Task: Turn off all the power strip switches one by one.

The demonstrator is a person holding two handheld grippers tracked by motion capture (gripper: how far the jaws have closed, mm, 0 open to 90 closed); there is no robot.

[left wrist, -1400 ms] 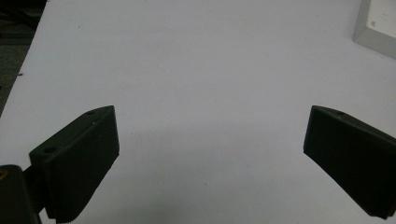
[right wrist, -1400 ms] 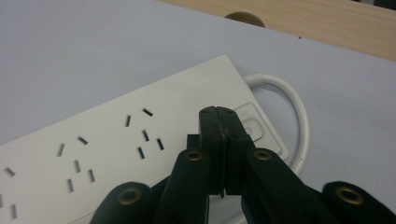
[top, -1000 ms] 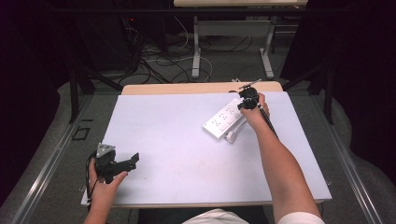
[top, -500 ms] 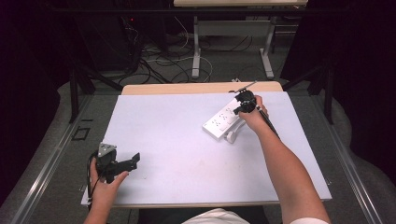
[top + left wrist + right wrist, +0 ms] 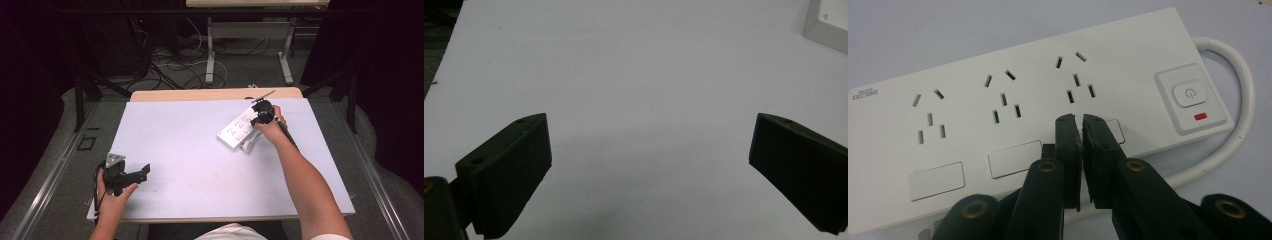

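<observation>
A white rectangular plastic power strip (image 5: pixel 239 131) lies at an angle on the pale lavender bench (image 5: pixel 200 150), toward its far right part. In the right gripper view the strip (image 5: pixel 1023 115) shows three socket groups in a row, three blank label plates below them, and a square switch (image 5: pixel 1189 95) with a small red mark at one end. A thick white cable (image 5: pixel 1243 125) loops out from that end and runs back beneath the strip; its farther course is cut off at the picture's lower edge. A small printed logo at the opposite end is too small to read.

The right gripper (image 5: pixel 261 113) hangs over the strip's far end, held by the person's right hand (image 5: pixel 272 131). In its own view its black fingers (image 5: pixel 1068 150) are pressed together with just a thin slit between them and nothing held, their tips over the strip's face just below the socket group next to the switch. Whether they touch the plastic cannot be told.

The left gripper (image 5: pixel 134 176) rests at the near left corner of the bench, well apart from the strip, in the left hand (image 5: pixel 114 197). Its black fingers (image 5: pixel 509 170) are spread wide over bare bench, gripping nothing. A corner of the strip (image 5: pixel 829 25) shows at that view's upper right, mostly cut off.
</observation>
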